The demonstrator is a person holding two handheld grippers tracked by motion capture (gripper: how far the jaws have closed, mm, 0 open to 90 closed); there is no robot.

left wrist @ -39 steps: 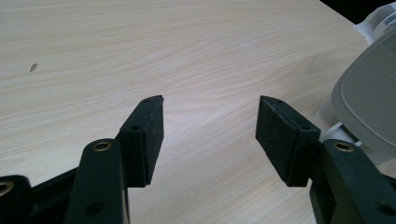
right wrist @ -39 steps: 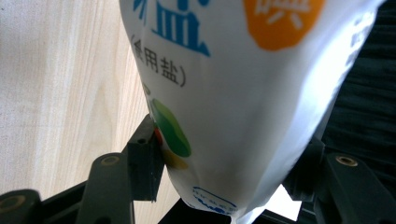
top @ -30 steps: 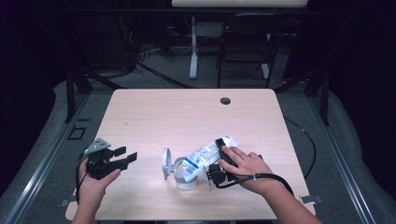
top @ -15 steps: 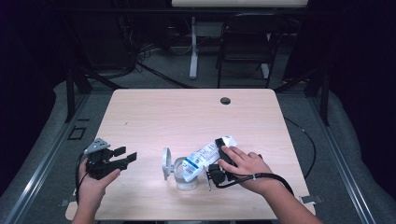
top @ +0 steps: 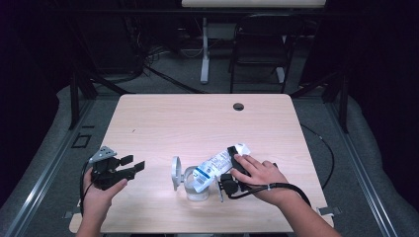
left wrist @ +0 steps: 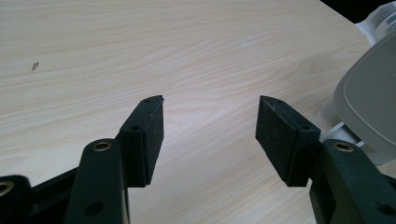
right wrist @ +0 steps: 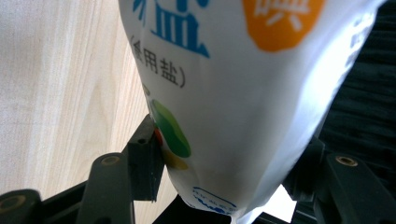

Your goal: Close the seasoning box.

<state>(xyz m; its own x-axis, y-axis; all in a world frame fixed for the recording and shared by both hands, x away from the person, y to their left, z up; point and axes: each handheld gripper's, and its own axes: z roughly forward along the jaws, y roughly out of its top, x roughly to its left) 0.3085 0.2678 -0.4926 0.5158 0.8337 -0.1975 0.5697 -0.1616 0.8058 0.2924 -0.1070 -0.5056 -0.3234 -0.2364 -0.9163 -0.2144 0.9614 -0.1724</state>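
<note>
My right tool (top: 228,174) squeezes the salt bag (top: 213,167) between its two pads, and the bag looks full and soft. It could slip out, because a puffy bag is hard to hold tight. Salt could also miss the jar (top: 196,186) and land on the worktop (top: 197,123), because the bag's low end sits right at the jar's mouth and a small wobble would move it off. The jar could tip too if I push on it.

The bag is long and slanted. Its low end points down at the jar, and its high end points up and away from the jar, toward my right hand (top: 257,174).

The jar's lid (top: 175,173) stands on its edge just beside the jar, on the side away from the bag.

My left tool (top: 132,166) is farther from the jar, past the lid. Its pads (left wrist: 152,135) are wide apart and hold nothing.
</note>
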